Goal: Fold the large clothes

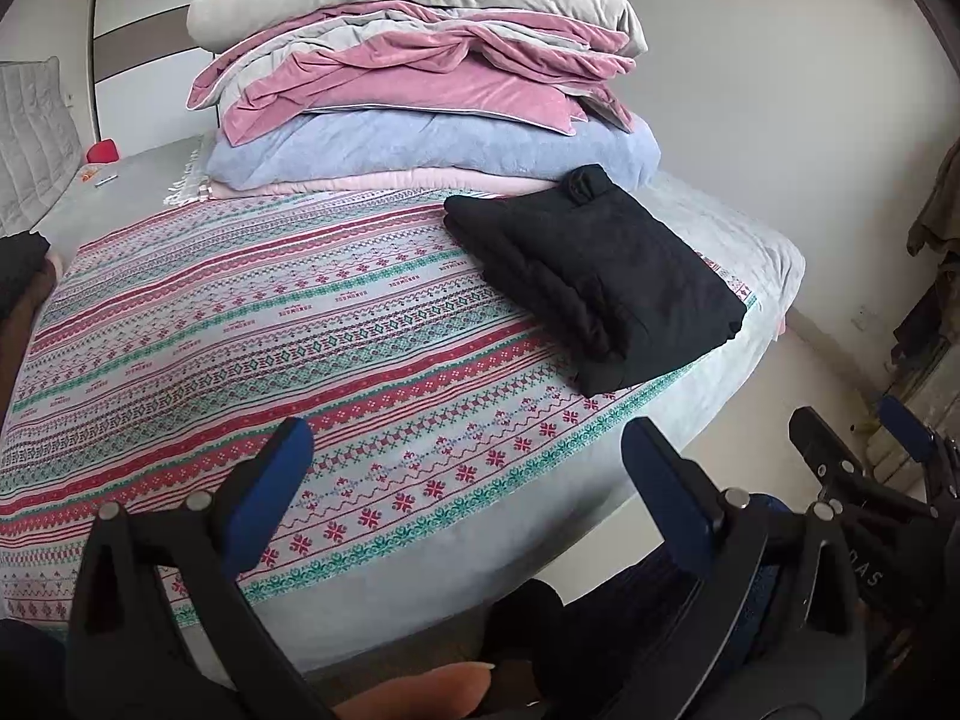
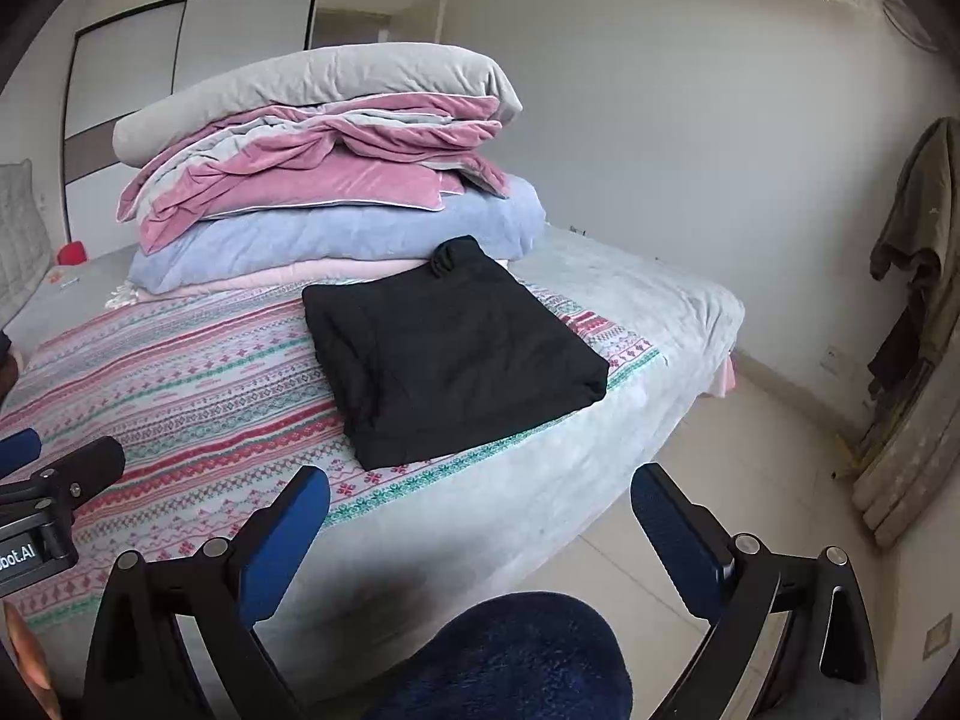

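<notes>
A black garment (image 1: 600,276) lies folded into a neat rectangle on the patterned bedspread (image 1: 240,324), near the bed's right edge; it also shows in the right wrist view (image 2: 450,348). My left gripper (image 1: 468,450) is open and empty, held above the bed's near edge. My right gripper (image 2: 480,504) is open and empty, held off the bed's near corner, a short way from the black garment. The right gripper shows at the right in the left wrist view (image 1: 864,426), and the left gripper shows at the left in the right wrist view (image 2: 54,456).
A tall pile of folded blankets and quilts (image 1: 420,90) stands at the far end of the bed, right behind the garment. A dark item (image 1: 18,264) lies at the bed's left edge. Clothes hang at the right wall (image 2: 918,228). Tiled floor (image 2: 750,450) lies right of the bed.
</notes>
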### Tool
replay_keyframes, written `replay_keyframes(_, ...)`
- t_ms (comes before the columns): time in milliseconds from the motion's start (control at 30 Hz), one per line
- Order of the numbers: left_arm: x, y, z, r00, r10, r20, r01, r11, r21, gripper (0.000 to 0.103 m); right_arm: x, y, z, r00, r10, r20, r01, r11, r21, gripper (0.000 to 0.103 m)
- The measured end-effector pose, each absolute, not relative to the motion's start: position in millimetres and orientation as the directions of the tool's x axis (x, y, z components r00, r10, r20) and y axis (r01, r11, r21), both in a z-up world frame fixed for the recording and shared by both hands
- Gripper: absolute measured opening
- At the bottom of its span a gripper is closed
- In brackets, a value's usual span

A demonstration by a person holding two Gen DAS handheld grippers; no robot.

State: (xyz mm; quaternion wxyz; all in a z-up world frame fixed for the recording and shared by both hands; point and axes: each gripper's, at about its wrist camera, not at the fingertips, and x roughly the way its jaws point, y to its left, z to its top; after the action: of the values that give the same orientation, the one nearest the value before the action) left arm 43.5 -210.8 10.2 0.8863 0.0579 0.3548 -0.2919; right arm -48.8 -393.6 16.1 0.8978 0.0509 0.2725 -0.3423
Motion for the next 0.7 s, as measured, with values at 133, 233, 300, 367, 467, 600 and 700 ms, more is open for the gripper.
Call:
replay_keyframes(133, 40.8, -212.1, 12.4, 0.577, -0.483, -0.659, 0.572, 0.815, -0.096, 0.102, -48.2, -396.5, 14.1, 0.61, -0.588, -0.53, 0.647, 0.757, -0.095, 0.102)
replay_keyframes(233, 39.3, -214.1, 11.0, 0.569, -0.487, -0.663, 0.579, 0.809, -0.098, 0.102, -48.8, -396.7, 14.0, 0.608, -0.591, -0.531, 0.65, 0.754, -0.095, 0.102)
replay_keyframes(300, 39.2, -215.2, 10.2, 0.565, -0.49, -0.664, 0.584, 0.806, -0.097, 0.102, -48.6, -395.6, 14.0, 0.606, -0.593, -0.53, 0.65, 0.753, -0.1, 0.102)
replay_keyframes(367, 39.8, -215.2, 10.0, 0.565, -0.488, -0.666, 0.584, 0.806, -0.096, 0.102, -48.4, -395.2, 13.1, 0.602, -0.595, -0.532, 0.65, 0.752, -0.104, 0.102)
replay_keyframes(467, 39.4, -214.9, 11.0, 0.567, -0.488, -0.664, 0.584, 0.806, -0.095, 0.102, -48.8, -395.5, 12.2, 0.6, -0.595, -0.535, 0.653, 0.75, -0.101, 0.102)
replay_keyframes(600, 37.5, -215.3, 12.2, 0.572, -0.489, -0.658, 0.591, 0.803, -0.084, 0.102, -48.6, -395.6, 13.7, 0.604, -0.594, -0.532, 0.652, 0.751, -0.099, 0.102)
replay_keyframes(700, 37.4, -215.6, 11.7, 0.569, -0.49, -0.661, 0.594, 0.8, -0.082, 0.102, -48.1, -393.9, 13.4, 0.604, -0.593, -0.533, 0.65, 0.753, -0.101, 0.102)
